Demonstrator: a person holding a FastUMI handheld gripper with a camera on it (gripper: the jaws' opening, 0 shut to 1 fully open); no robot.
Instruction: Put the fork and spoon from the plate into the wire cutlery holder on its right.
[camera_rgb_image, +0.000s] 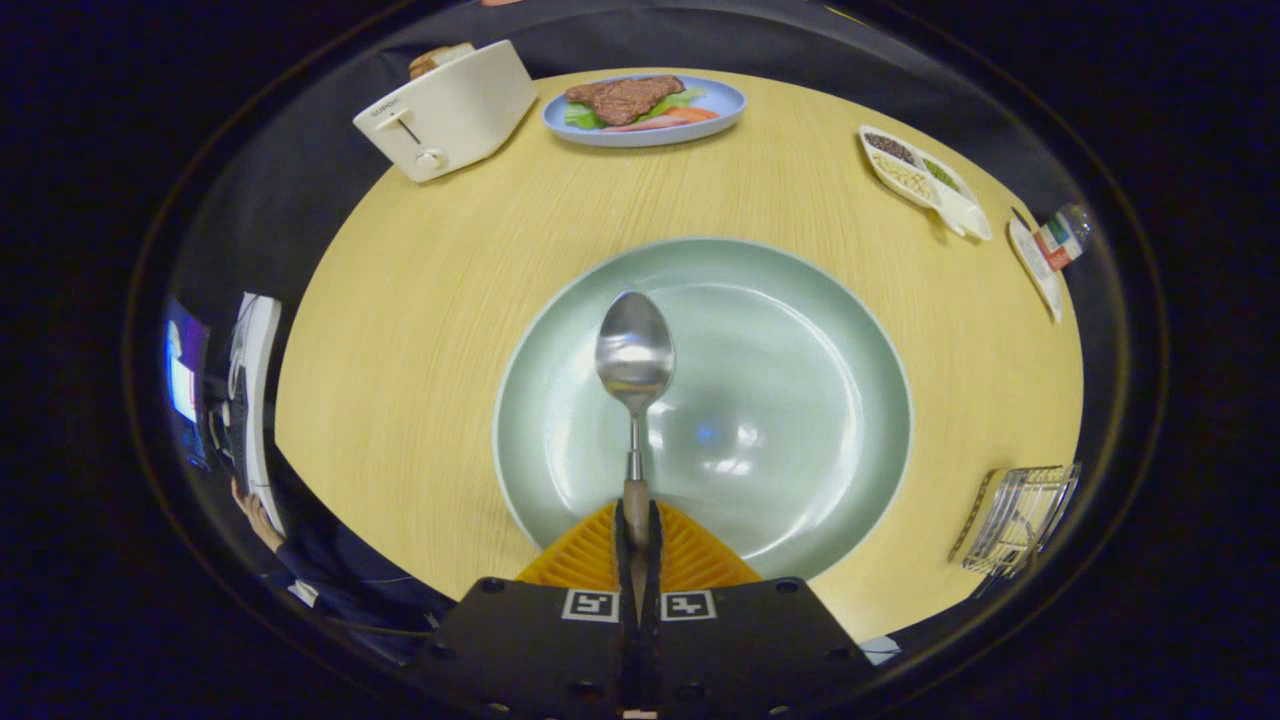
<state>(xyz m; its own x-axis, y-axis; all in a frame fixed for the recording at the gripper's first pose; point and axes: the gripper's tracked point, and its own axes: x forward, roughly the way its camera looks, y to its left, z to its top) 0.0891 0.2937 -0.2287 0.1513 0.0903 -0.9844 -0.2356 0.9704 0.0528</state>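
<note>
My gripper is shut on the wooden handle of a metal spoon. The spoon points straight ahead from the orange fingers, its bowl hanging over the pale green plate. The plate lies on the round wooden table just ahead of the fingers, with nothing lying on its bare surface. The wire cutlery holder stands to the right of the plate, near the table's near right edge.
Beyond the plate are a cream toaster at the far left, a blue plate of meat and vegetables at the far middle, and a divided white dish of beans at the far right. A small bottle lies past it. A person sits at the left.
</note>
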